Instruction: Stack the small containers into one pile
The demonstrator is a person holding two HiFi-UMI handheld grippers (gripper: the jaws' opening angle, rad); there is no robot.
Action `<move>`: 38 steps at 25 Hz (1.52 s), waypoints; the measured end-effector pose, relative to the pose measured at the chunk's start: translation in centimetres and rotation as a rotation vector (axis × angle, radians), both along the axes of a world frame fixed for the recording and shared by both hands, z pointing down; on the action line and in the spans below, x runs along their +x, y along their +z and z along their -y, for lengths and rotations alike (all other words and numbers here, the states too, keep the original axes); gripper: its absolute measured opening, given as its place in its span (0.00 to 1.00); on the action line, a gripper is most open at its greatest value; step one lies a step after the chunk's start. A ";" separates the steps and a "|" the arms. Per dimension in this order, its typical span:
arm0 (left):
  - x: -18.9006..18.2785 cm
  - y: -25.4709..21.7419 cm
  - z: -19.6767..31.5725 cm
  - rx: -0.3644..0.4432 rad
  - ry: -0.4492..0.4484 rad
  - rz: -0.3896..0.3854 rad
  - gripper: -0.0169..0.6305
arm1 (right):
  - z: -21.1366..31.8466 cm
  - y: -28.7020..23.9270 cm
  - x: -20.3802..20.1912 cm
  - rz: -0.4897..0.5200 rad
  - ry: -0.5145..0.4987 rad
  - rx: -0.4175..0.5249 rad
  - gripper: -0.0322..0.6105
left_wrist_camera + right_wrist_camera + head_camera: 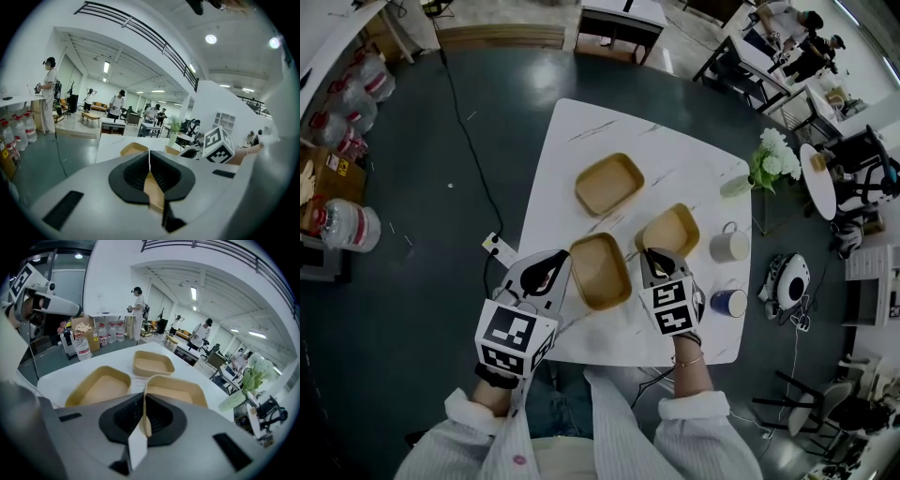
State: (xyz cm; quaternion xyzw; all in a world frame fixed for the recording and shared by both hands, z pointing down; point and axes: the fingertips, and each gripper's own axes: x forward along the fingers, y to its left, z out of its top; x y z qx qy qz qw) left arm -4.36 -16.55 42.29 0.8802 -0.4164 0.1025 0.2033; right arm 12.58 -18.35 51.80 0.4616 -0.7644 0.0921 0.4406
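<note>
- Your left tool (551, 272) is closed on the left rim of the near tray (602, 272). In the left gripper view a thin tan strip of wall (153, 190) sits pinched between the shut jaws.
- Your right tool (654, 261) is clamped the same way on the near-left rim of the right tray (670, 230). The right gripper view shows that rim running straight into the closed jaws (144, 413).
- So each hand holds one tray, and both trays rest on the worktop (581, 131).
- The relation that counts: the right tray (180, 391) lies just right of the near tray (99, 386) and a little farther from you. Their facing corners are close; whether they touch I can't quite tell from above.
- The near tray's long axis runs away from you, while the right tray sits turned across it. You will likely need to twist one tray into line before it nests.
- The far tray (609, 183) stands alone up the worktop, apart from both. It is beyond and left of the right tray, so your right tool is the nearer one to it.
- The shortest move looks like lifting the right tray and carrying it left and toward you, over the near one.
</note>
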 end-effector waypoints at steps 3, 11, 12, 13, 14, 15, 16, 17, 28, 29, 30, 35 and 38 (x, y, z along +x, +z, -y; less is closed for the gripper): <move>-0.1 0.1 -0.2 0.002 -0.021 0.006 0.06 | -0.6 -0.9 -1.7 0.049 -0.044 0.013 0.09; 0.0 -0.6 -2.3 0.006 -0.129 0.008 0.06 | -2.8 -3.5 -5.3 0.074 -0.259 0.046 0.09; 0.1 -0.6 -2.6 0.004 -0.143 0.009 0.06 | -3.1 -3.7 -5.7 0.081 -0.285 0.047 0.09; 0.1 -0.6 -3.0 0.001 -0.156 0.009 0.06 | -3.3 -4.0 -6.1 0.089 -0.310 0.048 0.09; 0.2 -0.6 -3.4 -0.001 -0.170 0.010 0.06 | -3.6 -4.1 -6.6 0.098 -0.335 0.048 0.09; 0.2 -0.5 -3.7 -0.002 -0.186 0.010 0.06 | -3.8 -4.2 -7.0 0.104 -0.361 0.047 0.09; 0.3 -0.5 -4.1 -0.003 -0.201 0.010 0.06 | -4.1 -4.3 -7.4 0.106 -0.389 0.046 0.09; 0.3 -0.4 -4.5 -0.004 -0.216 0.011 0.06 | -4.5 -4.3 -7.7 0.105 -0.418 0.045 0.09; 0.2 0.3 -7.9 -0.017 -0.367 0.005 0.06 | -9.2 -3.3 -10.5 0.052 -0.719 0.039 0.09; 0.1 0.4 -8.1 -0.017 -0.381 0.005 0.06 | -9.5 -3.1 -10.5 0.047 -0.743 0.037 0.09; 0.1 0.5 -8.3 -0.018 -0.394 0.005 0.06 | -9.8 -2.9 -10.6 0.042 -0.768 0.035 0.09; -0.1 0.7 -9.5 -0.025 -0.448 0.006 0.06 | -11.2 -2.1 -10.6 0.026 -0.886 0.027 0.09; -0.1 0.9 -10.2 -0.030 -0.470 0.010 0.06 | -12.0 -1.4 -10.3 0.016 -0.958 0.019 0.09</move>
